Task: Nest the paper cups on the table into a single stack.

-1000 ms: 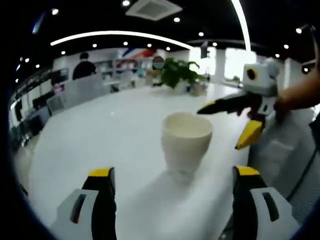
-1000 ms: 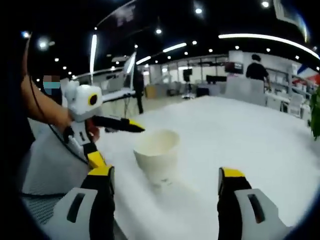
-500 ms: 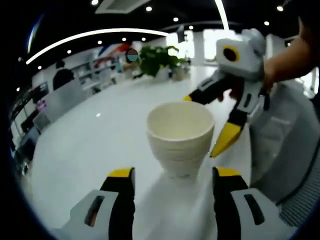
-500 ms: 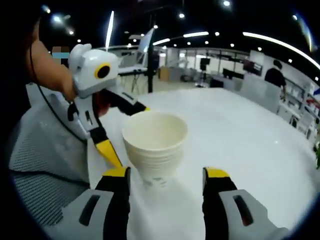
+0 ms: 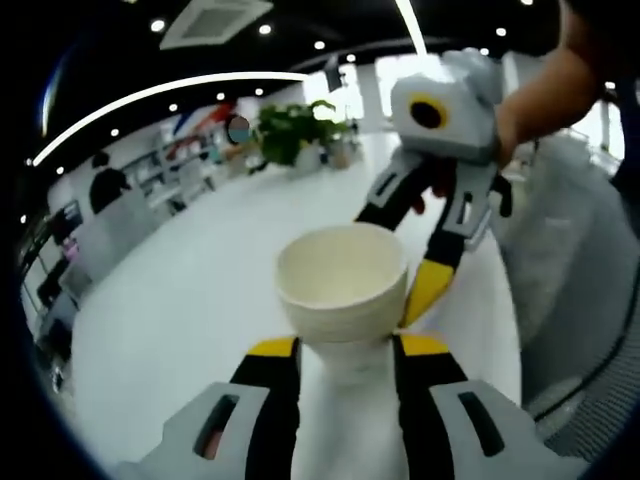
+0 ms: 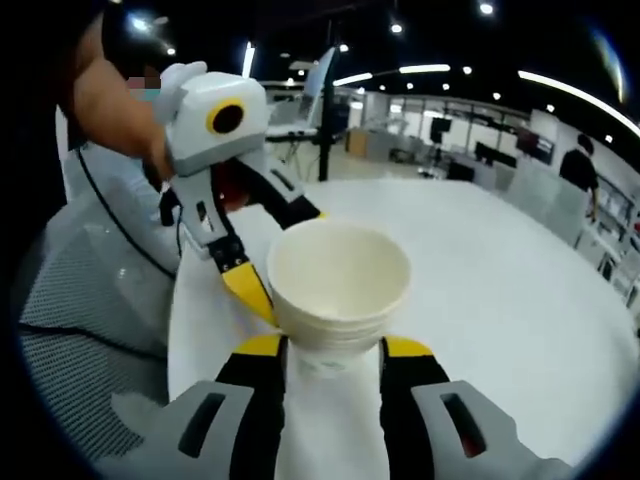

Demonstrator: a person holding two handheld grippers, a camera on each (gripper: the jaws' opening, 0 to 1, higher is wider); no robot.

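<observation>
Left gripper (image 5: 345, 350): jaws either side of the cup stack (image 5: 342, 283) base, touching it, closed on it.
Right gripper (image 6: 332, 352): jaws clamped on the same stack's (image 6: 338, 281) base from the opposite side.
Table (image 5: 190, 300): white, open beyond the stack; near edge close.
Hands: a hand (image 5: 535, 95) holds the right gripper.

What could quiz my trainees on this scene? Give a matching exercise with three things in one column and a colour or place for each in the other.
Things:
1. stack of paper cups
2. potted plant
3. table

Descriptions:
A. green, in the background
B. white, broad surface
C. cream, between the jaws of the left hand-held gripper

Pairs: 1-C, 2-A, 3-B
</observation>
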